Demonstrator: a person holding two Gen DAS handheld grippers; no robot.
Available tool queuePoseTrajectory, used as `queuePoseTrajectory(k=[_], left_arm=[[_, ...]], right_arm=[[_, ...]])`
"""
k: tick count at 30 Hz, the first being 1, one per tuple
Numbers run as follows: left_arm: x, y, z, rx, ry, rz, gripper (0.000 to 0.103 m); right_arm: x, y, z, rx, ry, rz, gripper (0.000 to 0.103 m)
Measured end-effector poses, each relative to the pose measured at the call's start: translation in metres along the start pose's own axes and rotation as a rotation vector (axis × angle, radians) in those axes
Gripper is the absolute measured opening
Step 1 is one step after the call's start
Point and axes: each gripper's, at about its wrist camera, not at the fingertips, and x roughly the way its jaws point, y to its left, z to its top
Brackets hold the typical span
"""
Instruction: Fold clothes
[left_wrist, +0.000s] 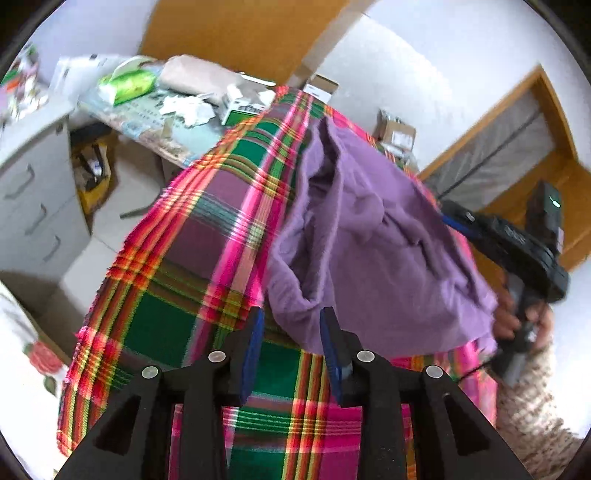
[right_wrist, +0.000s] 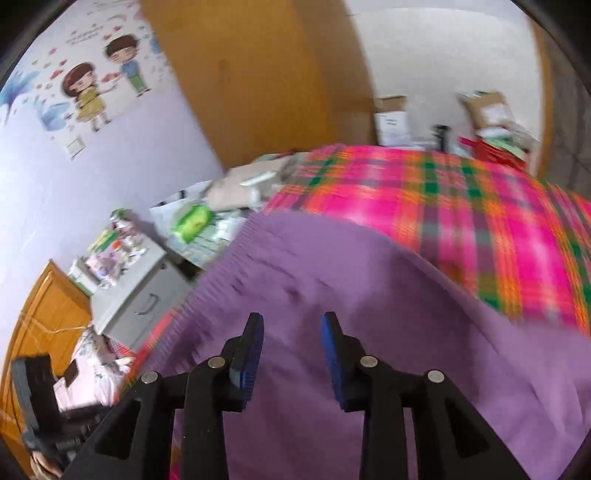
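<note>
Plaid cover (left_wrist: 177, 258), pink, green and orange check, spread over the whole work surface and taking up most of both views. Purple knit garment (left_wrist: 369, 236) lying on top of it in a loose heap, bunched and creased toward the right side, one ribbed hem edge (right_wrist: 221, 273) running straight and visible in the right wrist view. Cluttered table (left_wrist: 162, 122) beyond the far edge of the cover, grey drawer unit (left_wrist: 33, 206) beside it; neither part of the job. Left gripper (left_wrist: 291, 321) hovering just above the near fold of the garment, jaws parted, nothing between the pads. Right gripper (right_wrist: 291, 325) low over the flat purple panel, jaws likewise parted and empty; contact with the cloth possibly made, but motion blur prevents a firm call. Step judged: early, garment not yet laid flat, no fold made, both tools positioning for a grasp. Next move calls for pinching two matching points, probably along the hem or at the shoulders, then lifting and pulling apart to spread the knit smooth before any fold. Risk: catching the plaid cover along with the garment.
</note>
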Motion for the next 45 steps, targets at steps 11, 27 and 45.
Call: queuePoseTrajectory(k=[11, 27, 45], left_arm=[[0.025, 0.007, 0.013, -0.099, 0.004, 0.076, 0.032], [0.030, 0.018, 0.024, -0.246, -0.065, 0.079, 0.032], [0.024, 0.023, 0.026, -0.337, -0.096, 0.055, 0.011]], right_arm=[[-0.094, -0.082, -0.122, 0.341, -0.077, -0.132, 0.040], [-0.107, -0.162, -0.141, 0.624, -0.227, -0.158, 0.040], [-0.145, -0.153, -0.150, 0.582, -0.313, -0.128, 0.004]])
